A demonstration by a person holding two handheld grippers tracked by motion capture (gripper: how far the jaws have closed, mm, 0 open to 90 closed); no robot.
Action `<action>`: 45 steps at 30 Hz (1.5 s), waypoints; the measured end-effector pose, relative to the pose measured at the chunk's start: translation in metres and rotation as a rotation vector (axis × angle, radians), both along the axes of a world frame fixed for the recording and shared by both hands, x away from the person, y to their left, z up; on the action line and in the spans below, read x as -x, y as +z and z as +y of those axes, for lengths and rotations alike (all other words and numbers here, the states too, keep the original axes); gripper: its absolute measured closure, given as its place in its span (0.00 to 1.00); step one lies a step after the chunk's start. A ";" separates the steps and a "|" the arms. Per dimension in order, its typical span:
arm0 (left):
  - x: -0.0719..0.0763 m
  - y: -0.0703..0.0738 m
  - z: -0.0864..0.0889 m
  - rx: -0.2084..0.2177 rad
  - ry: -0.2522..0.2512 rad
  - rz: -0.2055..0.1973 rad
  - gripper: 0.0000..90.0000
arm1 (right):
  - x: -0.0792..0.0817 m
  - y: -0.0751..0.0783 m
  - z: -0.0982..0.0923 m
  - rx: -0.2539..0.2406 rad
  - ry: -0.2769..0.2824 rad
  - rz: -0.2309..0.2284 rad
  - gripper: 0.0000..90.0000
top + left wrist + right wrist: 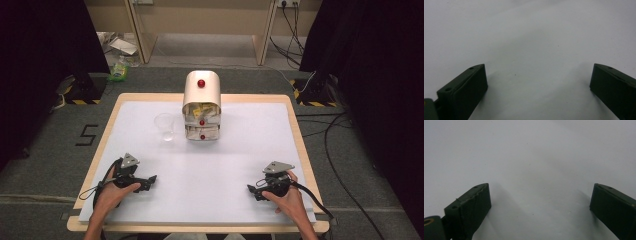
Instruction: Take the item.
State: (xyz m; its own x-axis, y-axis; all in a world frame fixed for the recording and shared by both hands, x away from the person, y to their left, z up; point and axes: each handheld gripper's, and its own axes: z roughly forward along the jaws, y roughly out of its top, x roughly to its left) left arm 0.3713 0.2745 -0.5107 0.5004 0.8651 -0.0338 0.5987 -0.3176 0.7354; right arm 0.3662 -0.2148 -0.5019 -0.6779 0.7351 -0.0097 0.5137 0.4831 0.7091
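A matte white sheet covers the surface [250, 175], edged by a pale wooden rim. At the far middle stands a small cream drawer cabinet [202, 106] with a rounded top and glossy sides; each of its three tiers carries a round red knob, and yellowish and white packets seem to show in the upper tier, though they are too small to tell for sure. Just beside its left side sits a clear plastic cup [165, 125], thin-walled and round, upright on the sheet.

The left gripper [150, 181] lies low over the near left part of the surface, held in the person's left hand [112, 192] with the forearm coming in from the bottom edge; its black jaws point inward toward the middle. The right gripper [252, 191] mirrors it on the near right, gripped by the right hand [286, 196], and points inward as well. Each carries a grey three-cornered plate on top.

In both gripper views the blocky, dark, slightly ribbed jaws stand wide apart with bare white sheet between them; nothing is held. Cabinet and cup are well apart from both grippers.
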 end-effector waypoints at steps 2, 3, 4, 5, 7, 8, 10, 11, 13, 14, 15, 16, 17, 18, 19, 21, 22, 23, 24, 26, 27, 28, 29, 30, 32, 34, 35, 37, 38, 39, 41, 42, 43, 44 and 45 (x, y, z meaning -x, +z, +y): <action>0.000 0.000 0.000 0.000 0.000 0.000 0.00 | 0.000 0.000 0.000 0.000 0.000 0.000 0.05; 0.000 0.000 0.000 0.000 0.000 0.000 0.00 | 0.000 0.000 0.000 -0.001 -0.002 0.002 0.05; 0.000 0.000 0.000 0.000 0.000 0.000 0.00 | 0.000 0.000 0.000 -0.001 -0.002 0.002 0.05; 0.000 0.000 0.000 0.000 0.000 0.000 0.00 | 0.000 0.000 0.000 0.000 -0.001 0.001 0.05; 0.000 0.000 0.000 0.001 0.000 0.000 0.00 | 0.000 0.000 0.000 0.000 -0.002 0.002 0.05; 0.000 0.000 0.000 0.002 0.000 0.000 0.00 | 0.000 0.000 0.000 -0.002 -0.003 0.004 0.05; 0.000 0.000 0.000 0.001 0.000 0.001 0.00 | 0.000 0.000 0.000 0.001 0.000 0.000 0.05; 0.000 0.000 0.000 0.000 -0.001 0.000 0.00 | 0.000 0.000 0.000 -0.002 -0.003 0.004 0.05; -0.001 0.001 0.000 0.000 -0.003 0.003 0.00 | 0.000 0.000 0.000 -0.002 -0.003 0.004 0.05; -0.001 0.001 0.001 0.003 -0.008 0.006 0.01 | 0.000 0.000 0.000 0.000 -0.002 0.002 0.05; -0.001 0.001 0.001 0.003 -0.008 0.006 0.01 | 0.000 0.000 0.000 0.000 -0.002 0.002 0.05; -0.001 0.002 0.001 0.004 -0.007 0.003 0.01 | 0.000 0.000 0.000 0.001 0.000 0.000 0.05; -0.001 0.002 0.002 -0.003 -0.009 -0.002 0.03 | 0.000 0.000 0.000 0.000 0.000 0.000 0.05; -0.001 0.002 0.002 -0.003 -0.009 -0.002 0.02 | 0.000 0.000 0.000 0.000 0.000 0.000 0.05; -0.001 0.002 0.001 -0.003 -0.009 -0.003 0.02 | 0.000 0.000 0.000 0.000 -0.001 0.001 0.05; -0.002 0.003 0.001 0.000 -0.018 -0.013 0.10 | 0.000 0.000 0.000 0.000 -0.001 0.002 0.04; -0.004 0.005 -0.002 0.001 -0.034 -0.028 0.18 | 0.000 0.000 0.000 0.000 0.000 0.002 0.04; -0.004 0.007 -0.005 -0.009 -0.044 -0.032 0.20 | 0.000 0.000 0.000 0.000 -0.001 0.001 0.04; -0.005 0.008 -0.009 -0.007 -0.053 -0.043 0.15 | 0.000 0.000 0.000 0.000 -0.001 0.001 0.04; -0.005 0.010 -0.011 -0.007 -0.063 -0.055 0.17 | 0.000 0.000 0.000 0.000 -0.001 0.001 0.04; -0.006 0.012 -0.014 -0.012 -0.070 -0.062 0.18 | 0.000 0.000 0.000 0.000 0.000 0.001 0.04; -0.007 0.014 -0.016 -0.017 -0.077 -0.069 0.18 | 0.000 0.000 0.000 0.000 -0.001 0.001 0.04; -0.008 0.016 -0.019 -0.015 -0.085 -0.073 0.18 | 0.000 0.000 0.000 0.000 -0.001 0.001 0.04; -0.010 0.021 -0.023 -0.006 -0.100 -0.091 0.17 | 0.000 0.000 0.000 0.000 0.000 0.001 0.04; -0.012 0.026 -0.028 0.002 -0.112 -0.106 0.17 | 0.000 0.000 0.000 0.000 0.000 0.002 0.04; -0.014 0.030 -0.030 -0.015 -0.118 -0.129 0.17 | 0.000 0.000 0.000 0.000 -0.001 0.002 0.04; -0.016 0.037 -0.036 -0.003 -0.133 -0.138 0.17 | 0.000 0.000 0.000 0.000 0.000 0.002 0.04; -0.018 0.045 -0.041 0.008 -0.153 -0.157 0.17 | 0.000 0.000 0.000 0.000 0.000 0.002 0.04; -0.018 0.045 -0.041 0.008 -0.153 -0.157 0.17 | 0.000 0.000 0.000 0.000 0.000 0.002 0.04; -0.020 0.054 -0.045 0.032 -0.170 -0.169 0.17 | 0.000 0.000 0.000 0.000 0.000 0.001 0.04; -0.021 0.058 -0.047 0.038 -0.176 -0.178 0.17 | 0.000 0.000 0.000 0.000 0.000 0.001 0.04; -0.023 0.061 -0.050 0.037 -0.183 -0.186 0.17 | 0.000 0.000 0.000 0.000 0.000 0.001 0.04; -0.024 0.066 -0.052 0.032 -0.191 -0.197 0.17 | 0.000 0.000 0.000 0.000 0.000 0.002 0.04; -0.024 0.068 -0.054 0.031 -0.198 -0.206 0.17 | 0.000 0.000 0.000 -0.001 -0.002 0.002 0.04; -0.025 0.072 -0.056 0.032 -0.205 -0.212 0.17 | 0.000 0.000 0.000 0.000 0.000 0.001 0.04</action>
